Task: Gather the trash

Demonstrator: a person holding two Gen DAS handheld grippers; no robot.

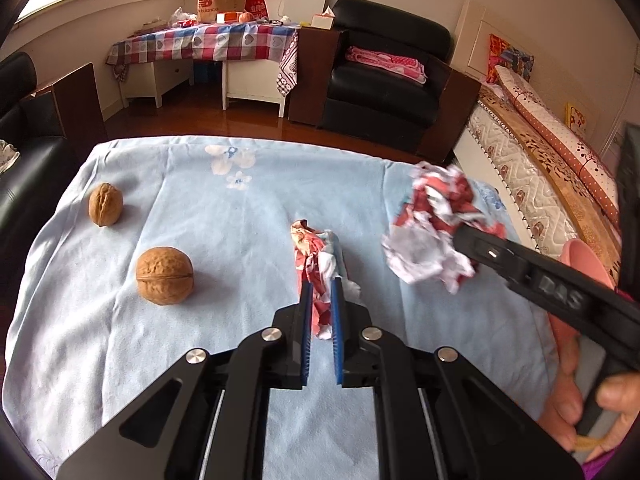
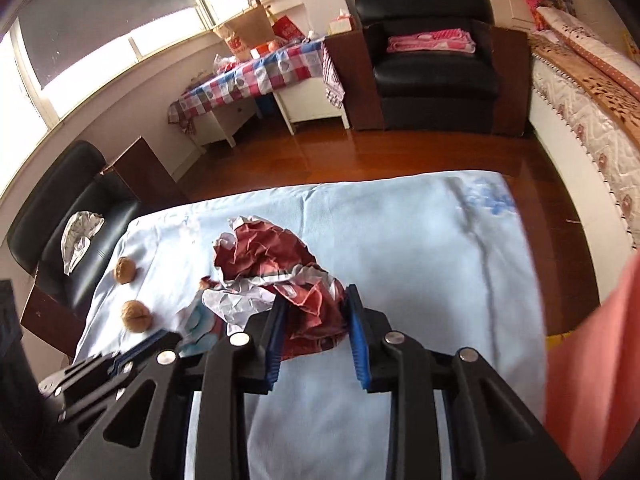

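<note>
Left gripper (image 1: 321, 286) pinches a small twisted paper scrap (image 1: 316, 252) over the blue cloth (image 1: 240, 216). Right gripper (image 2: 316, 304) clamps the big crumpled red-and-white wad (image 2: 272, 264) just beyond; two walnuts (image 1: 164, 275) sit apart, leftward.

bright daylight pours from the windows (image 2: 92, 60), blown out; fisheye edges bend and darken; right view slightly blurred.

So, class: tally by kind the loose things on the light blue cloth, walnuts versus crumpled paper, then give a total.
Brown round walnuts: 2
Crumpled red-and-white paper wads: 2
Total: 4
</note>
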